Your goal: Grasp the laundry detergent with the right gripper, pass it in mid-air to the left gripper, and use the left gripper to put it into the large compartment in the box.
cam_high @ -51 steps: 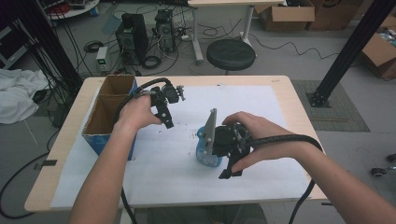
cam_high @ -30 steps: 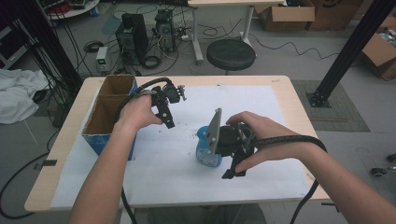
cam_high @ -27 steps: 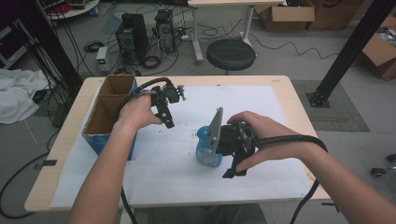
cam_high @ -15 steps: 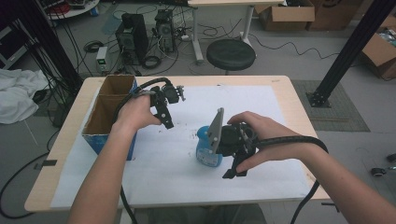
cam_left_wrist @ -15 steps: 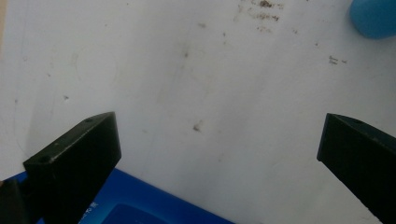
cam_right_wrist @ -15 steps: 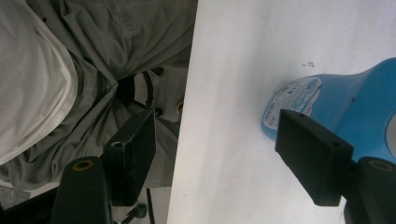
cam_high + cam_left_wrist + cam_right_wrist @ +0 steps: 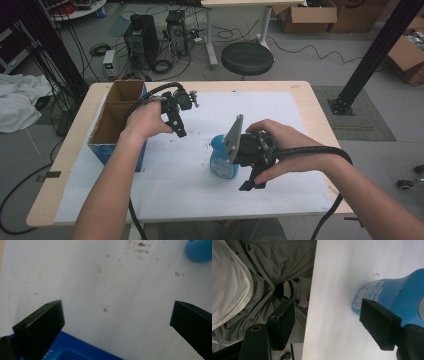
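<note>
Right of the cardboard box, high view: one blue bottle, on the white sheet, well apart from the box.
- Left gripper: held just beside the box's right wall, above the sheet, nothing in it.
- Right gripper: on the bottle's side away from the box, close against it, tips aimed back at the person (its grey plate hides the bottle's top).
- Bottle's axis: seems to stand upright, long axis vertical, narrow end up. This is a judgement, as the neck is covered.

Left gripper view:
- Left gripper: jaws spread wide over bare sheet, gripping nothing.
- Box's blue wall: at the lower edge.
- Bottle: a blue curve at the far corner from the box.

Right gripper view:
- Right gripper: jaws parted about halfway, holding nothing. One jaw lies in front of the bottle; the other hangs near the sheet's edge, with the person's grey clothing beyond.
- Bottle: off to one side of the gap, not inside it.

Handling note (a judgement): the step in hand looks like taking the bottle.
- Shift the right gripper sideways until the body sits squarely between both pads.
- Grip the broad lower part across the axis, then close gently, since a plastic wall may squash or slip.
- Keep the left gripper free to steady it.
</note>
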